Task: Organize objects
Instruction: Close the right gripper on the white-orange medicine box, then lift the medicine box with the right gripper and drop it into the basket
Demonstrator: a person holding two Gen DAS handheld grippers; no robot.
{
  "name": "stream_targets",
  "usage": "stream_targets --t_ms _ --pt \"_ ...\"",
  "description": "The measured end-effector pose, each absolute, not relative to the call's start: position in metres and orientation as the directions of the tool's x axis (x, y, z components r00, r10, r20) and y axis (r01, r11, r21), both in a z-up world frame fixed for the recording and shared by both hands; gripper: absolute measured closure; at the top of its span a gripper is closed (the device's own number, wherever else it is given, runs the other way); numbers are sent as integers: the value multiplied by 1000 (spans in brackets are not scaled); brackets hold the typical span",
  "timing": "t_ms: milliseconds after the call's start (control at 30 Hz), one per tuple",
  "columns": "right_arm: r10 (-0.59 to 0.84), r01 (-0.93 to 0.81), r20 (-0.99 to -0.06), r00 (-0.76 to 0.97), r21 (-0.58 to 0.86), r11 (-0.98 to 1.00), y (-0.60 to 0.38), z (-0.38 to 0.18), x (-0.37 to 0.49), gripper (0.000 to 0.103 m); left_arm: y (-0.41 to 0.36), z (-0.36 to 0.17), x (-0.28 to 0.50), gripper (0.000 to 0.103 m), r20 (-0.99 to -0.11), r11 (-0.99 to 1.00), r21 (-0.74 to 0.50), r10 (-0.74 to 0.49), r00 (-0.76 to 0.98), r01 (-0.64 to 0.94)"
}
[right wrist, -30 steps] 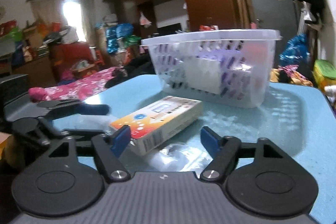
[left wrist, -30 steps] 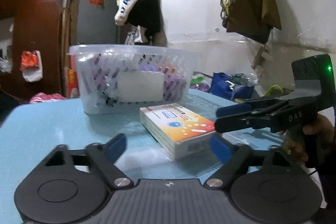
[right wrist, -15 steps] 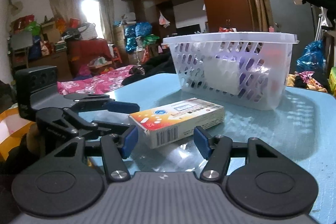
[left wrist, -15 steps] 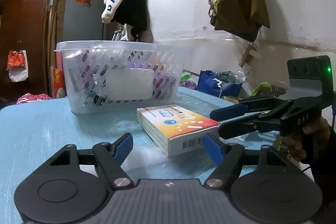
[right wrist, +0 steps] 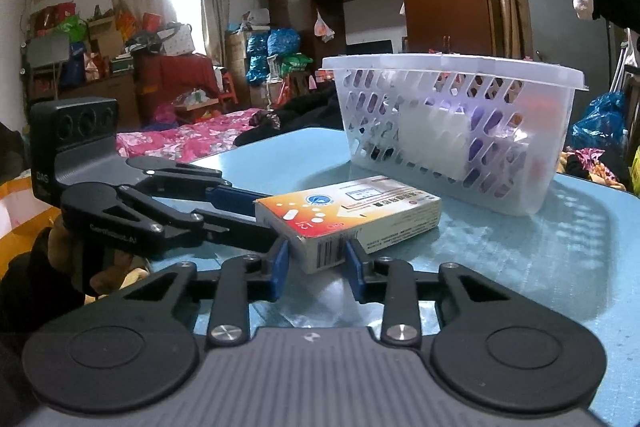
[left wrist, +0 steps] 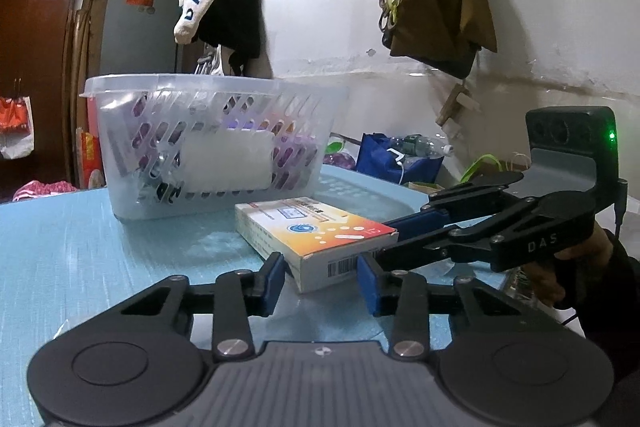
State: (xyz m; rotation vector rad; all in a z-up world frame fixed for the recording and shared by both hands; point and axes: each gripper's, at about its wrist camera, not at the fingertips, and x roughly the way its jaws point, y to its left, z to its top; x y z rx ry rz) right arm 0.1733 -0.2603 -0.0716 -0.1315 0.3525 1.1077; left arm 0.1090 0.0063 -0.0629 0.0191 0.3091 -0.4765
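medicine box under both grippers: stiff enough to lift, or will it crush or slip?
Medicine box is probably light, thin cardboard with crisp, undented edges, so it may dent under hard squeezing. Its flat faces make rolling unlikely. The left gripper and right gripper have just been closing on one end; glossy print might slip slightly.

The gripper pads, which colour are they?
Blue pads on black arms, clearest in the right wrist view.

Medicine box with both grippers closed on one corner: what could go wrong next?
Both the left gripper and right gripper have just been closing on the same barcode end of the box, so they may crush it or collide. Lifted by that end, it could tilt and bump the basket.
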Motion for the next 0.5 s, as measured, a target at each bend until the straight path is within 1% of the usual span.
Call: stream_targets --t_ms 200,500 --pt "846 -888 -322 425 32 458 -263 -68 168 71 5 -63 104 63 -280 886 -37 -452 847 461" --pt "844 -879 -271 462 -18 476 -264 -57 156 72 1 -54 89 63 -220 894 -13 -440 871 448"
